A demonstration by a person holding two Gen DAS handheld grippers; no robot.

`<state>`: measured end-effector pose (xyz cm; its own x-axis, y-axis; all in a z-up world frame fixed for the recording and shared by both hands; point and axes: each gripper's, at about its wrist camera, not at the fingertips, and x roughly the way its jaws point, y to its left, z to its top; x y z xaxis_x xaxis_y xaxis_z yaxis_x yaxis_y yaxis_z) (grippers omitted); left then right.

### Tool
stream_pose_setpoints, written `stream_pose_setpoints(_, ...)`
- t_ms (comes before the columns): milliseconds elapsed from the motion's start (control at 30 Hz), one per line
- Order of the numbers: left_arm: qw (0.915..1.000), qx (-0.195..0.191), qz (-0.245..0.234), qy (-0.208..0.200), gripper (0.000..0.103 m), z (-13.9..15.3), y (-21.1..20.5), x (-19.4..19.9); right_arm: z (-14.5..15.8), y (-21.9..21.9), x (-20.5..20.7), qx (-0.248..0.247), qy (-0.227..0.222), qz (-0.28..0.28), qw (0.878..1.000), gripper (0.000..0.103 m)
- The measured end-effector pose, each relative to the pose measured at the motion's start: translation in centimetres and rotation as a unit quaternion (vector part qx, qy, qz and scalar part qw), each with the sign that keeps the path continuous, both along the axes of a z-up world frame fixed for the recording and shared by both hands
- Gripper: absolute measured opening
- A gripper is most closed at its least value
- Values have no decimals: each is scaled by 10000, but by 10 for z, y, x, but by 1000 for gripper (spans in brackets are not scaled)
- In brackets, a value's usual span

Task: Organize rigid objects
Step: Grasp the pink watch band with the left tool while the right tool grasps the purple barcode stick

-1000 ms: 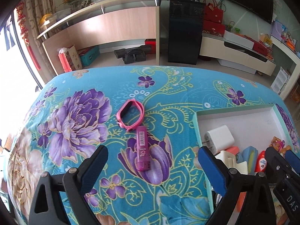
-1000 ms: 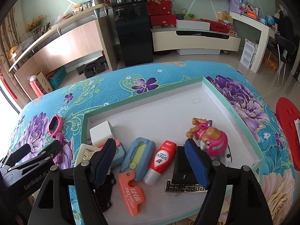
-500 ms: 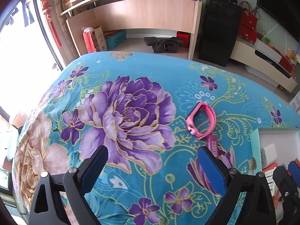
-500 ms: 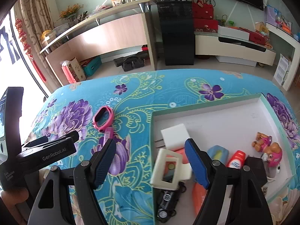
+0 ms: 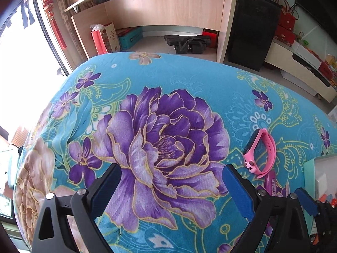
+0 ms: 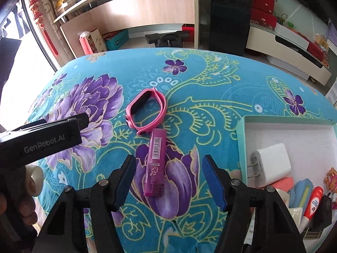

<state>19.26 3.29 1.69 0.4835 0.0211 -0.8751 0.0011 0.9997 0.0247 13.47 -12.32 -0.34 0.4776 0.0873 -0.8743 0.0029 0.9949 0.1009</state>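
On the floral cloth (image 6: 210,88), the purple case (image 6: 154,162) lies between the right gripper (image 6: 168,179)'s apart jaws.

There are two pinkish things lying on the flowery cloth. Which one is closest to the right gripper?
The purple-pink stick with the barcode. It lies between the right gripper fingers, while the pink wristband loops farther away.

Long wooden shelf desk (image 5: 160,10) against the far wall; black cabinet (image 5: 250,29) at its right. Bright window (image 5: 23,67) left, red tassel ornament (image 5: 52,16) beside it. Pale tiled floor (image 5: 151,44).
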Motion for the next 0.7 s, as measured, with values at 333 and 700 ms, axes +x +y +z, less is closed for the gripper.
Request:
stream_pose_setpoints(333,9978,-198,-629,-92,98,-3,-31,14,-11,-10,8,-273,-16,-313,9991,45)
stream_pose_setpoints(700,9901,20,-1404,13,95,-17,-88,23,-9,-35,3,15,-73,-645,9979,21)
